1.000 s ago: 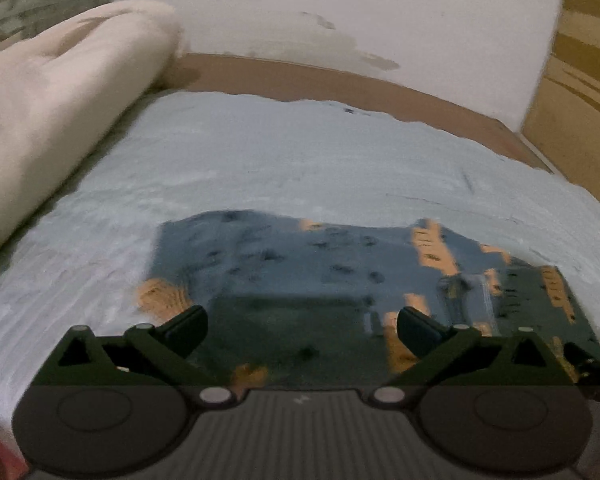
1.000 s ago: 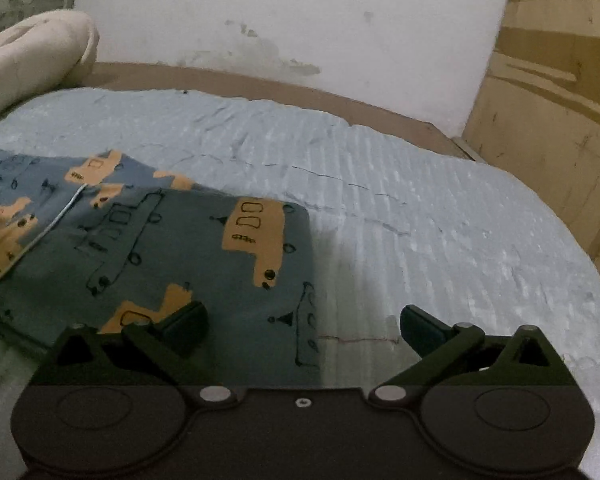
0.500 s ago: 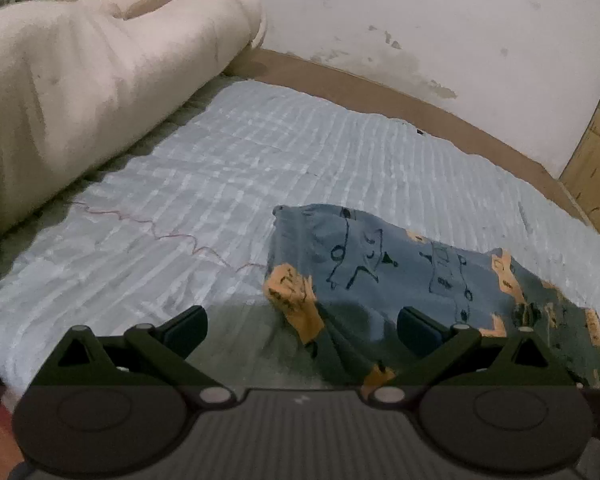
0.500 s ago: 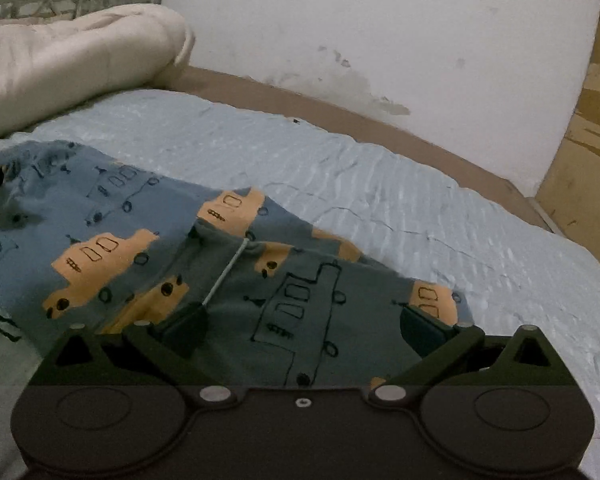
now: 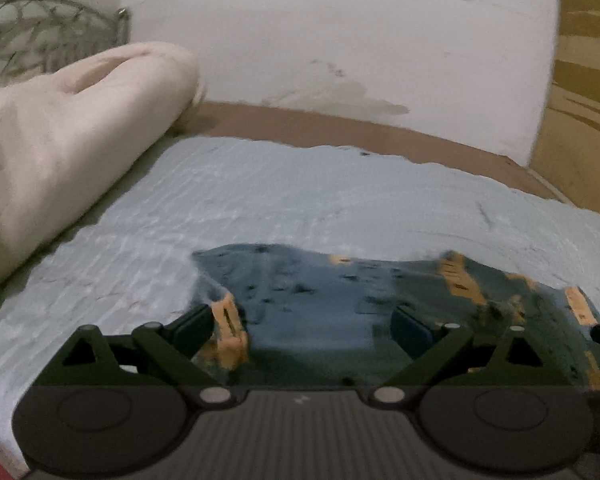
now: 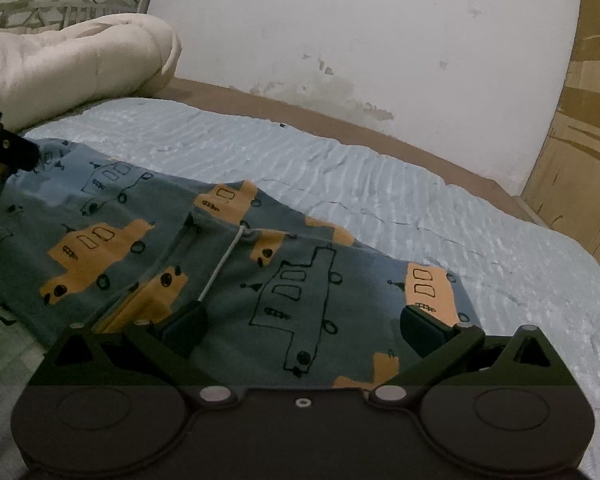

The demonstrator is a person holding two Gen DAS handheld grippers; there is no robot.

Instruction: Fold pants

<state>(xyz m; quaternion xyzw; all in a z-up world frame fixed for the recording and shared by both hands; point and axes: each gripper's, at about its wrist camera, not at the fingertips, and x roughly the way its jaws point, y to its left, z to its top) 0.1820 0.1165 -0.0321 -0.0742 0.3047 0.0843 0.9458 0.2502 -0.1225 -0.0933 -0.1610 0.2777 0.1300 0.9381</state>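
- Now the pants (image 6: 228, 264) lie flat on the bed (image 6: 400, 196), so we can fold them.
- Our left tongs (image 5: 302, 326) are spread wide at one end, holding nothing.
- Our right tongs (image 6: 304, 326) are spread wide over the other end, ready to pinch.

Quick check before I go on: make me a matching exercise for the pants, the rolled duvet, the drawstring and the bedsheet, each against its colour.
Things:
1. pants
2. rolled duvet
3. drawstring
4. bedsheet

Colours:
A. pale blue, ribbed
B. cream
C. white
D. dark blue with orange vehicle prints

Pairs: 1-D, 2-B, 3-C, 4-A

Both the left gripper and the right gripper hover open over the pants, holding nothing.
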